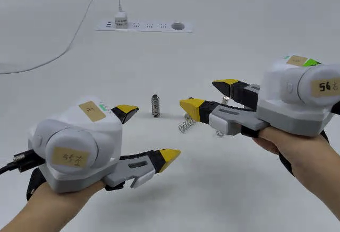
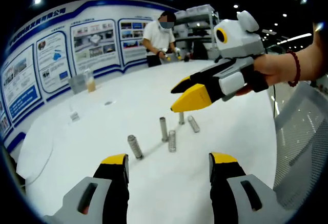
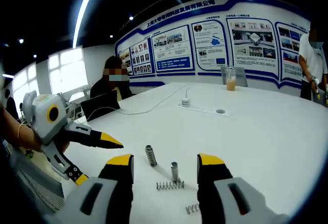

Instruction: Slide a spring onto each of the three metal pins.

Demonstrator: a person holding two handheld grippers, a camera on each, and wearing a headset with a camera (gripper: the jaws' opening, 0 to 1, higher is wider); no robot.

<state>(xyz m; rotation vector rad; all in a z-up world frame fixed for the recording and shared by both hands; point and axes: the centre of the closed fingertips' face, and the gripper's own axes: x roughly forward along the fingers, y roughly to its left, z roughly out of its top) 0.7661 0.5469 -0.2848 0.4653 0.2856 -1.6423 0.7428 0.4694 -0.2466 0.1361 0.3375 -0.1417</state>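
On the white table (image 1: 175, 62) a spring (image 1: 155, 105) stands upright over a pin. A loose spring (image 1: 187, 125) lies on its side right of it, and another small spring (image 1: 219, 133) lies under my right gripper (image 1: 207, 95). Both its jaws are open and hold nothing. The right gripper view has the standing spring (image 3: 150, 155), a bare pin (image 3: 175, 171) and the lying spring (image 3: 169, 185) just ahead of the open right gripper (image 3: 165, 160). My left gripper (image 1: 149, 132) hovers at the lower left, open and empty. Its own view has a bare pin (image 2: 163, 128) and springs (image 2: 135, 146) ahead.
A white power strip (image 1: 143, 26) with a plugged cable lies at the table's far side. A cup of orange liquid (image 3: 231, 78) stands far off. People (image 2: 158, 37) stay at the far edges. A mesh chair back (image 2: 300, 142) is beside the table.
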